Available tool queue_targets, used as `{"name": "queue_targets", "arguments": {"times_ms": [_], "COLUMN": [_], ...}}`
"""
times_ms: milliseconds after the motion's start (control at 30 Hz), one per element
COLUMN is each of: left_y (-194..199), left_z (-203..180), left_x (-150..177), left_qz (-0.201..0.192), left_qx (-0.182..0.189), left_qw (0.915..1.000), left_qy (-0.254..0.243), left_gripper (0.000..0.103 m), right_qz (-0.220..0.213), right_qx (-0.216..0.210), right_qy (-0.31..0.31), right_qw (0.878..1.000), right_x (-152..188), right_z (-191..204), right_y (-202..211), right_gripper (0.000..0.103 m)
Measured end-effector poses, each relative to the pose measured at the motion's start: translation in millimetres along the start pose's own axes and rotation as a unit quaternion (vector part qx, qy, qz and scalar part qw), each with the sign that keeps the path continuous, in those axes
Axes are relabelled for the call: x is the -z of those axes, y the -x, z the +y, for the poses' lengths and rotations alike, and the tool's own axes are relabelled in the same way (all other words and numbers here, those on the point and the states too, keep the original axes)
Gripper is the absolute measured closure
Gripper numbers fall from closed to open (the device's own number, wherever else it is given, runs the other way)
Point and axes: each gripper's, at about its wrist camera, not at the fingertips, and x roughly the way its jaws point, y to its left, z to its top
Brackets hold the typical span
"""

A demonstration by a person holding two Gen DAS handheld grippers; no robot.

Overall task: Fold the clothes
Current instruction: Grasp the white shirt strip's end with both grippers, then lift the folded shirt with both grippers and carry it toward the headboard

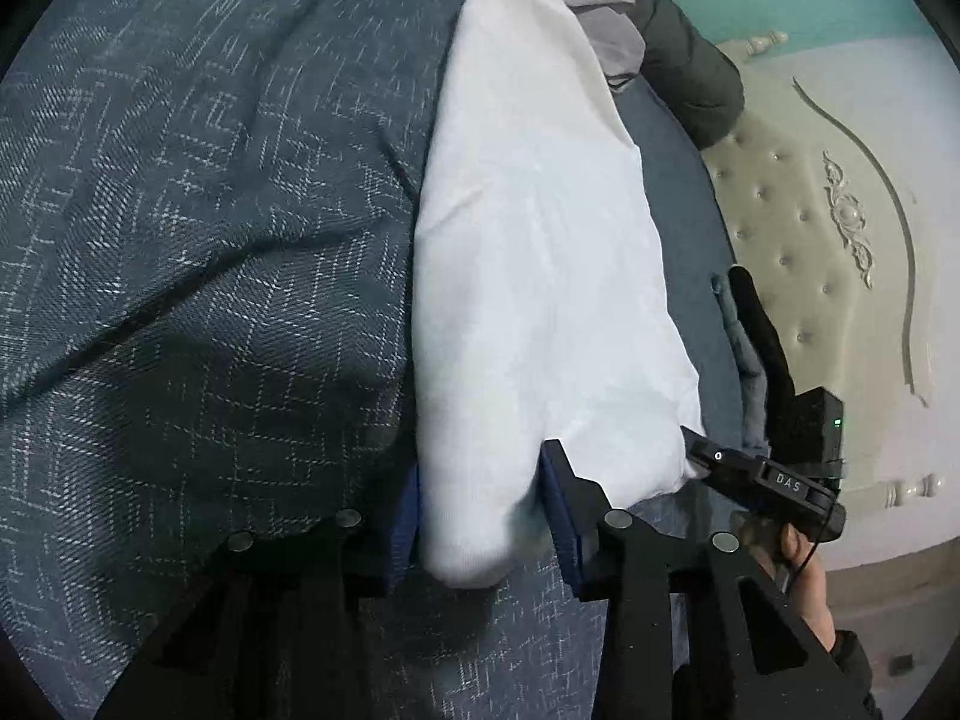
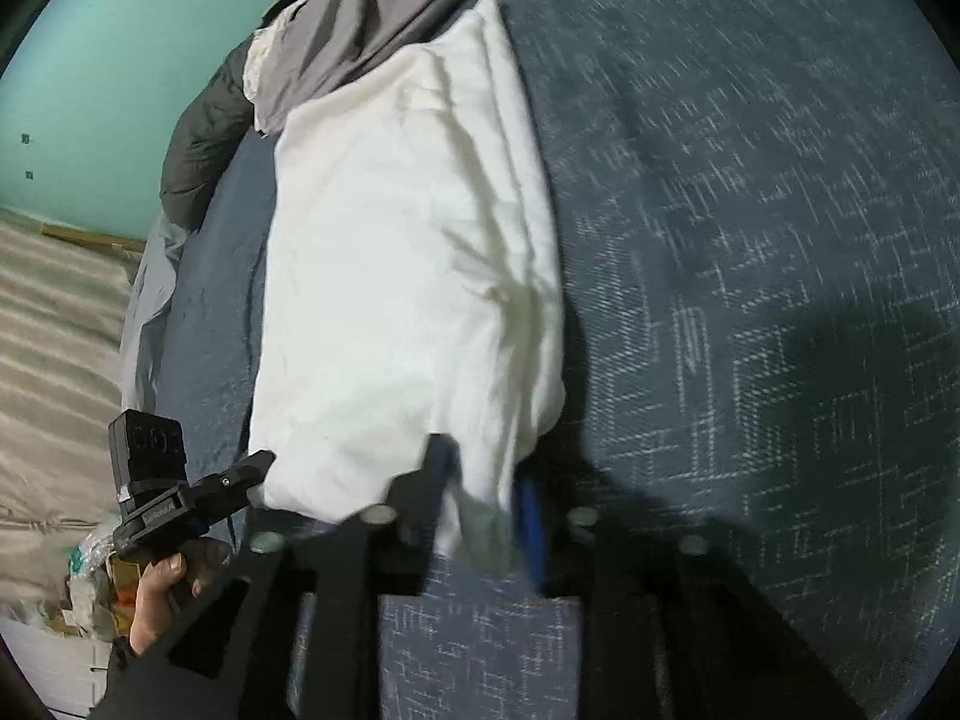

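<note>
A white garment (image 1: 540,276), folded into a long strip, lies on the dark blue patterned bedspread (image 1: 180,240). In the left wrist view my left gripper (image 1: 483,510) has its blue pads (image 1: 561,516) on either side of the strip's near corner, pressing on the cloth. My right gripper (image 1: 699,450) holds the neighbouring corner at the right. In the right wrist view the white garment (image 2: 408,276) runs away from me, and my right gripper (image 2: 486,498) pinches a bunched near corner between its blue pads (image 2: 531,516). The left gripper (image 2: 258,465) grips the corner at the left.
Grey clothes (image 2: 372,18) and a dark padded jacket (image 2: 204,144) are heaped at the garment's far end. A cream tufted headboard (image 1: 828,228) borders the bed. A turquoise wall (image 2: 120,90) stands behind. A person's hand (image 2: 156,594) holds the left gripper's handle.
</note>
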Motion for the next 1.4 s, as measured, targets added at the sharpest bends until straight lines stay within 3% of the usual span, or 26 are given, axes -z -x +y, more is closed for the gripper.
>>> {"name": "queue_targets", "arguments": {"times_ms": [200,233,267,400,533,800,1067,1400], "left_y": [-4.8,-4.7,-4.6,2.1,18.0,72.7,127.0,149.6], "left_z": [1.9,1.2,0.5,-10.9,-31.3,-104.4,-177.1,-285.4], "left_x": [-1.4,-1.3,-1.2,0.2,-0.3,-11.9,-28.5,-45.2], "left_qz": [0.002,0.0,-0.001,-0.008,-0.023,-0.065,-0.094,-0.121], "left_qx": [0.008,0.008,0.008,-0.003,-0.009,0.003,0.017,0.031], "left_qw": [1.0,0.9999,0.9999,0.9997,0.9983,0.991,0.9815,0.9681], "left_qy": [-0.005,-0.007,-0.01,-0.024,-0.052,-0.117,-0.166,-0.217], "left_gripper": [0.056,0.056,0.057,0.069,0.073,0.074,0.074,0.074], "right_qz": [0.002,0.0,0.0,-0.008,-0.02,-0.071,-0.117,-0.177], "right_qx": [0.001,0.001,-0.002,-0.002,-0.017,-0.049,-0.046,-0.037], "right_qy": [0.017,0.02,0.025,0.045,0.074,0.116,0.151,0.184], "right_qw": [1.0,1.0,1.0,0.999,0.997,0.989,0.981,0.966], "right_x": [-0.8,-1.3,-0.6,-0.6,-6.7,-22.2,-47.0,-67.5], "right_z": [2.4,4.6,6.5,19.6,33.4,70.6,120.0,137.1], "right_y": [-6.4,-6.3,-5.8,1.9,18.2,88.3,149.2,252.9], "right_gripper": [0.075,0.081,0.092,0.095,0.096,0.096,0.096,0.096]}}
